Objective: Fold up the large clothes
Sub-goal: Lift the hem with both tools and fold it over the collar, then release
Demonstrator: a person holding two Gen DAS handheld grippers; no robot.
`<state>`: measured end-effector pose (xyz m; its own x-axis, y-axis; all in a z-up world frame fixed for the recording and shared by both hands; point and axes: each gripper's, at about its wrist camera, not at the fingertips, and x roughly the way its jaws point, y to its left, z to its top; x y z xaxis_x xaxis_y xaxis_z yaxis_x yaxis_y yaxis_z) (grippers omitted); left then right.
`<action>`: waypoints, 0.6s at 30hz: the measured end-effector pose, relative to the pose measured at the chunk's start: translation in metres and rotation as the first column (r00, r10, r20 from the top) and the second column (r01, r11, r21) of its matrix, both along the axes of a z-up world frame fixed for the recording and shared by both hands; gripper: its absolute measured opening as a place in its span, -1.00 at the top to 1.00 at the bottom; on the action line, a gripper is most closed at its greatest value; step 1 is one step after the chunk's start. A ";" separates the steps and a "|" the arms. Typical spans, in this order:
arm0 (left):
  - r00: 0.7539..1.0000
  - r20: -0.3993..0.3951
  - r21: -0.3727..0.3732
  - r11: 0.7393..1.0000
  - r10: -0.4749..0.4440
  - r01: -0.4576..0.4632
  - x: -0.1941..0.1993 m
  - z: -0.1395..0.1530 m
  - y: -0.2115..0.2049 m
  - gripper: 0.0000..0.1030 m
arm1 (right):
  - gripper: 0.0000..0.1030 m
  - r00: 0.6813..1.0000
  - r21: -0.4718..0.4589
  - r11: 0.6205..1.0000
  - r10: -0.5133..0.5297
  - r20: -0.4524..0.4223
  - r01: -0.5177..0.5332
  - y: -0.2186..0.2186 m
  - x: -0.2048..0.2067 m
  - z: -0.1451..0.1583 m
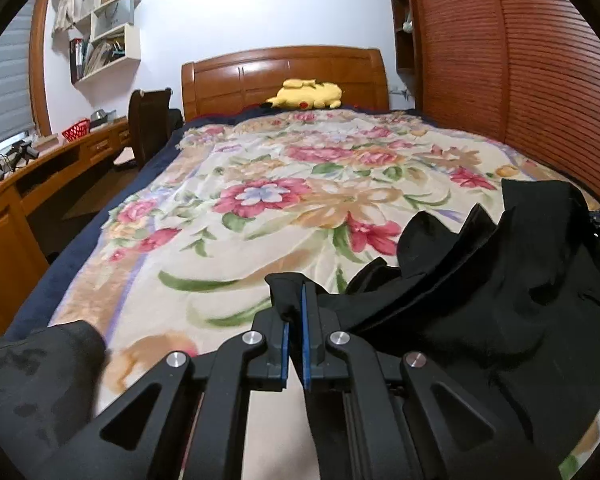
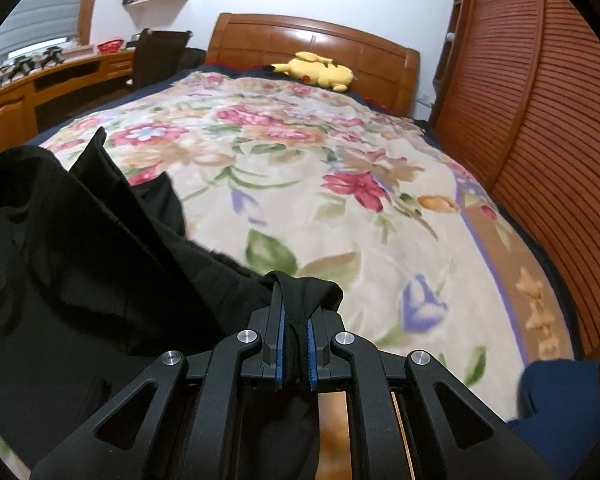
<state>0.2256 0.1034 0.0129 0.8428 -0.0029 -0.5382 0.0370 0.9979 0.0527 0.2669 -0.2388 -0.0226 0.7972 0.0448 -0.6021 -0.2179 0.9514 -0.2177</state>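
Observation:
A large black garment (image 1: pixel 480 280) hangs bunched between my two grippers above the near end of the bed. My left gripper (image 1: pixel 295 300) is shut on one edge of it; the cloth spreads to the right. My right gripper (image 2: pixel 296 304) is shut on another edge of the black garment (image 2: pixel 80 260); the cloth spreads to the left. Folds and a loose flap stand up in the middle. The lower part of the garment is hidden below both views.
The bed has a floral blanket (image 1: pixel 260 200) and a wooden headboard (image 1: pixel 284 76) with a yellow plush toy (image 1: pixel 308 94). A dark grey cloth (image 1: pixel 36 384) lies at near left, a navy cloth (image 2: pixel 556 392) at near right. Desk (image 1: pixel 40 184) and chair (image 1: pixel 148 128) left, slatted wardrobe (image 1: pixel 520 80) right.

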 end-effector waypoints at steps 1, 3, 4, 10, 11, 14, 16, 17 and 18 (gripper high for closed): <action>1.000 -0.007 0.000 1.000 0.002 -0.002 0.007 -0.003 0.000 0.98 | 0.88 1.000 0.001 1.000 -0.004 -0.009 0.004 0.000 0.007 -0.003; 1.000 -0.028 0.006 1.000 0.007 -0.007 0.017 -0.011 -0.003 0.98 | 0.87 0.999 -0.014 1.000 -0.016 -0.042 0.015 0.002 0.020 -0.013; 0.999 -0.034 0.010 1.000 0.009 -0.008 0.021 -0.013 -0.003 0.98 | 0.87 0.998 -0.025 1.000 -0.021 -0.052 0.019 0.003 0.025 -0.018; 0.997 -0.071 0.004 1.000 0.018 -0.017 0.035 -0.021 -0.002 0.95 | 0.87 0.996 -0.018 0.999 -0.049 -0.076 0.047 0.004 0.041 -0.028; 0.996 -0.083 -0.009 1.000 0.014 -0.015 0.035 -0.022 0.000 0.94 | 0.80 0.995 -0.014 0.999 -0.052 -0.080 0.051 0.004 0.043 -0.028; 0.994 -0.108 -0.025 1.000 0.002 -0.005 0.034 -0.022 0.003 0.90 | 0.51 0.994 -0.004 0.998 -0.064 -0.085 0.064 0.004 0.043 -0.025; 0.994 -0.114 -0.023 1.000 -0.002 -0.001 0.028 -0.020 0.006 0.82 | -0.04 0.995 0.011 0.997 -0.078 -0.068 0.079 0.001 0.039 -0.020; 0.993 -0.114 -0.023 1.000 -0.006 0.004 0.026 -0.019 0.006 0.74 | -0.29 0.995 0.032 0.996 -0.087 -0.054 0.089 -0.003 0.036 -0.015; 0.993 -0.114 -0.020 1.000 -0.008 0.006 0.023 -0.018 0.006 0.62 | -0.36 0.994 0.049 0.994 -0.094 -0.048 0.097 -0.005 0.033 -0.011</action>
